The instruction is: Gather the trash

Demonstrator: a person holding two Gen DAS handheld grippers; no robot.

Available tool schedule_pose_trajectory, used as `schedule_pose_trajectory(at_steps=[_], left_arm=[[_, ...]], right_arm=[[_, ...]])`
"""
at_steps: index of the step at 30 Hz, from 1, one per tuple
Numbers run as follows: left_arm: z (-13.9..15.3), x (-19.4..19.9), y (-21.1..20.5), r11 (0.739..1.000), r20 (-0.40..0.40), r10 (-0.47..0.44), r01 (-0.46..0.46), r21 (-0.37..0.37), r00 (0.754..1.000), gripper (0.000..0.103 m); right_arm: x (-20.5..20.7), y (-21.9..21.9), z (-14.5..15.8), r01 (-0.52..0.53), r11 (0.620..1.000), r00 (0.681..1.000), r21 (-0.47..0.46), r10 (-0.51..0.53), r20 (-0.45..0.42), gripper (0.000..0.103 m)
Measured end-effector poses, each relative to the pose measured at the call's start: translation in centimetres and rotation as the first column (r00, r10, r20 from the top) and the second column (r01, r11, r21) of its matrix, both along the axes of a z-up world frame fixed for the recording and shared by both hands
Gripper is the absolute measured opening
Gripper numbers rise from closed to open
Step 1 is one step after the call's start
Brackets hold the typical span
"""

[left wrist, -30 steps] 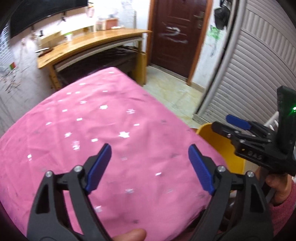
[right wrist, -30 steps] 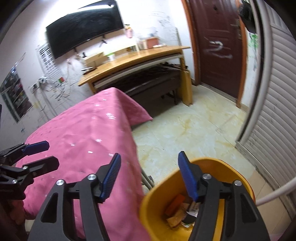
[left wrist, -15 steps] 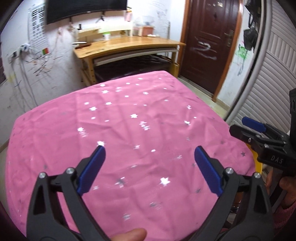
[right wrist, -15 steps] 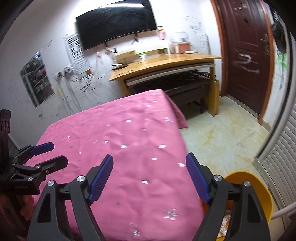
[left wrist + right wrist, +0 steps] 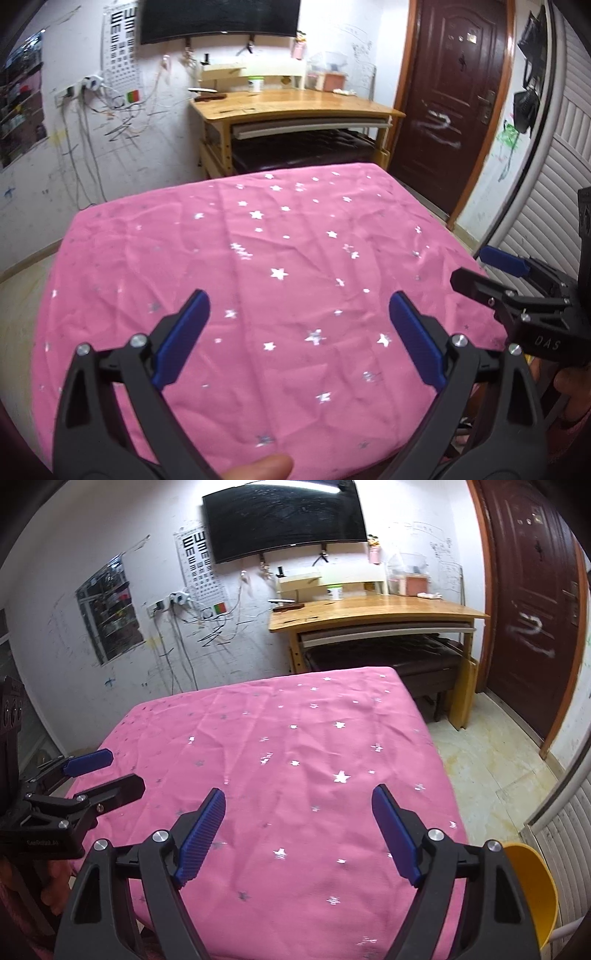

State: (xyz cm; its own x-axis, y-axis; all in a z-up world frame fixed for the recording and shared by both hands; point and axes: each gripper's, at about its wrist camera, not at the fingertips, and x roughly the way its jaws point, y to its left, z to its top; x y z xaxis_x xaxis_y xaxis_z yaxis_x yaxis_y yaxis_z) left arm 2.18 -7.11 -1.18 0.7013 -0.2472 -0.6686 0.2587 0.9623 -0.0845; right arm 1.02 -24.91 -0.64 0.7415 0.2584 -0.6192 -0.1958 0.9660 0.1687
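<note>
My left gripper [image 5: 297, 325] is open and empty above the near part of a table under a pink star-print cloth [image 5: 258, 258]. My right gripper [image 5: 299, 823] is open and empty above the same cloth [image 5: 295, 746]. It also shows side-on at the right of the left wrist view [image 5: 480, 267], and the left gripper shows at the left of the right wrist view [image 5: 107, 771]. A yellow bin [image 5: 535, 890] stands on the floor beside the table's near right corner; its inside is hidden. I see no trash on the cloth.
A wooden desk [image 5: 373, 616] with small items stands against the far wall, a dark bench under it. A brown door [image 5: 532, 602] is at the far right and a ribbed white shutter [image 5: 546, 206] along the right. Tiled floor [image 5: 487, 760] lies between.
Both grippers swung left and up, away from the yellow bin, and now face the pink table. The bin's contents have left the right wrist view. Both stayed open.
</note>
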Motion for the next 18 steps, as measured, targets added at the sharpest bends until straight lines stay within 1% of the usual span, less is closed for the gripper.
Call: schedule_pose_trajectory(at_steps=[6,10,18], left_arm=[[0.8,-0.5,2.2,0.998,0.026,0.057,-0.056,-0.015,0.998,0.094],[1.0,-0.8,3.3,0.996,0.045,0.085,-0.085,-0.007,0.995,0.094],[1.2,-1.4,4.7,0.995,0.047,0.102,-0.102,-0.014,0.994,0.094]], right_arm=[[0.1,1.9,0.4,-0.031,0.999,1.000,-0.012,0.031,0.006,0.076],[0.1,2.6,0.6,-0.046,0.999,0.999,-0.019,0.046,0.007,0.076],[-0.1,3.1,0.7,-0.059,0.998,0.998,-0.024,0.059,0.009,0.076]])
